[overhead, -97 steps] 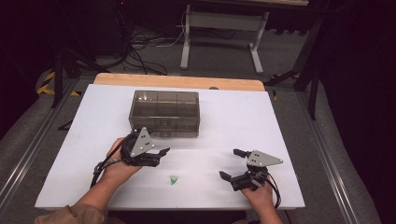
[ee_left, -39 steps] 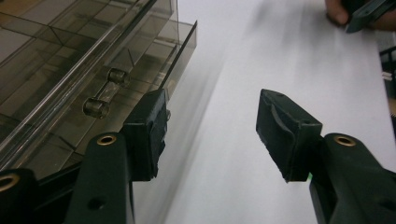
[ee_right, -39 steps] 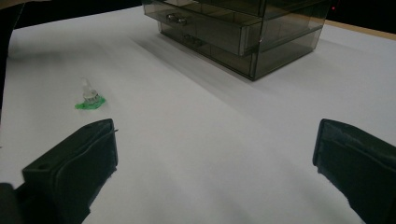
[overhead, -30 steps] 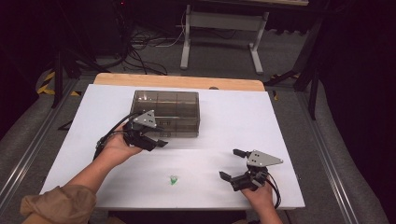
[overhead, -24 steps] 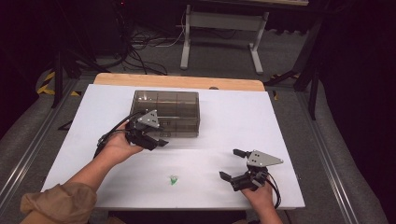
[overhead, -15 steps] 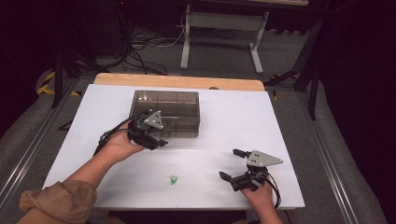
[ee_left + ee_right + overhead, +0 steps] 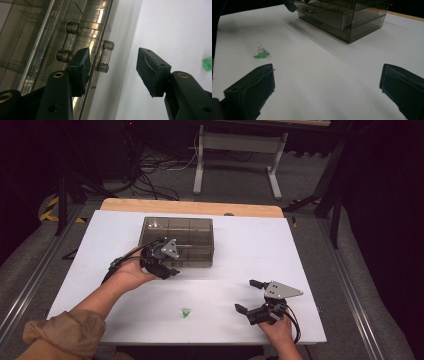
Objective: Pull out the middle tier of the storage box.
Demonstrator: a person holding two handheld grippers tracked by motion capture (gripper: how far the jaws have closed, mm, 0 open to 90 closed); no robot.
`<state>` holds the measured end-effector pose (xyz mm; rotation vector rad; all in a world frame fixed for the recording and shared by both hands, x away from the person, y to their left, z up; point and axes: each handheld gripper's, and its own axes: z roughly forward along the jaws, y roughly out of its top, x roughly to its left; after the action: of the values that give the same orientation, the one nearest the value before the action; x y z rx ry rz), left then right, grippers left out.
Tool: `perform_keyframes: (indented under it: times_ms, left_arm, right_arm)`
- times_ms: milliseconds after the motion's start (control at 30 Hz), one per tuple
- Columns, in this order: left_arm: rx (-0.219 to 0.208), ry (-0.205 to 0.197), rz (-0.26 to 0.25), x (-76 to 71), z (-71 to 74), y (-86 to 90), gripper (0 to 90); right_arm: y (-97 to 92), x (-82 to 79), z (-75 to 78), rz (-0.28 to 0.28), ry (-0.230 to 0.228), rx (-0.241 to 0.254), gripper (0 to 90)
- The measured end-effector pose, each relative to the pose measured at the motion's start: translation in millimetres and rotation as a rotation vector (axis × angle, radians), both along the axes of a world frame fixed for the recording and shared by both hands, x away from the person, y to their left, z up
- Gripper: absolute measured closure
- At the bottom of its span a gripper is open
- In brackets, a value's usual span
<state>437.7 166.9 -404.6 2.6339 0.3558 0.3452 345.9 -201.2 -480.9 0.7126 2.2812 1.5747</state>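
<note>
A smoky see-through drawer box (image 7: 177, 232) stands at the back middle of the white table (image 7: 240, 250). My left gripper (image 7: 169, 266) is against its front, turned on its side. In the left gripper view the left gripper (image 7: 113, 61) is open, and a clear drawer handle (image 7: 105, 56) lies between the jaws, close to the left one and well apart from the right one. A second handle (image 7: 66, 41) sits farther left. My right gripper (image 7: 245, 295) rests wide open near the front right, holding nothing. A small green piece (image 7: 185, 312) with a clear tip (image 7: 261, 53) lies at the front middle.
The right gripper view has the drawer box (image 7: 342, 15) at the far side with bare white tabletop before it. A wooden strip (image 7: 192, 207) edges the table's far side. Beyond it stand desk legs (image 7: 200, 165) and cables on the floor.
The left hand has moved from the table's front up to the box's front, and its gripper has rolled onto its side. The right hand has kept still.
</note>
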Motion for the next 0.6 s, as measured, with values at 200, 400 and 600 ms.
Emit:
perform_keyframes:
  times_ms: [200,400,600]
  left_arm:
    - [0.026,-0.006,0.002,2.2,-4.0,-1.2,50.2]
    - [0.060,-0.028,0.015,2.9,-8.4,-2.9,54.8]
    - [0.085,-0.063,0.028,2.7,-10.8,-6.7,61.4]
  right_arm:
    - [0.0,-0.2,0.1,0.001,0.000,0.001,0.5]
    - [-0.1,-0.1,0.1,0.001,0.002,0.003,0.5]
    - [-0.3,-0.1,0.2,0.000,0.002,0.004,0.5]
